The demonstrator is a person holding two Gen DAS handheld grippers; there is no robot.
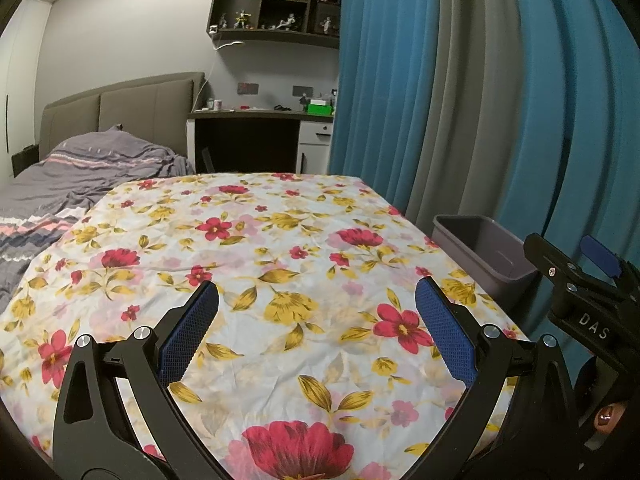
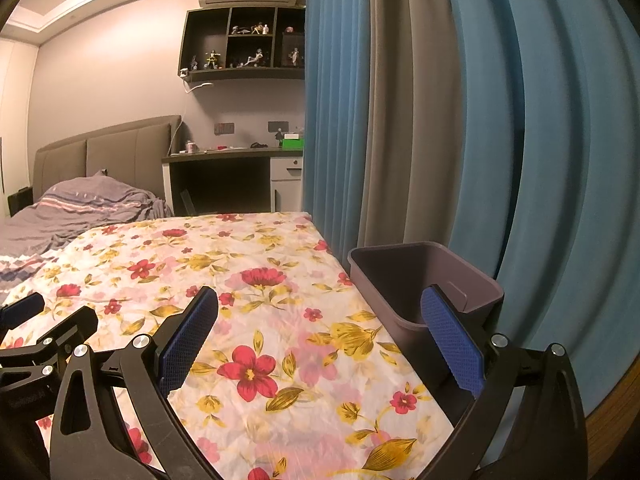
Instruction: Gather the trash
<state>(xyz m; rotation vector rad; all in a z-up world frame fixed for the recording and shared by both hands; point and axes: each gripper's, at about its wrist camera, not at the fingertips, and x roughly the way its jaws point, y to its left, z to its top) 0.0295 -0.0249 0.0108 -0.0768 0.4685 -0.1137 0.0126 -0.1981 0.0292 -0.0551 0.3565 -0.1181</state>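
Jaws spread wide on left gripper (image 1: 316, 292) and right gripper (image 2: 320, 298), level above floral cloth (image 1: 280, 240)

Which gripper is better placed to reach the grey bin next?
Right, probably. The right gripper is open with the grey bin just beyond its right finger. The left gripper, also open, sits over the floral tablecloth, farther from the bin. No trash is visible.

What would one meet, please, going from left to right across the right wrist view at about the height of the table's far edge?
Grey striped bedding → floral tablecloth → grey bin → blue curtain.
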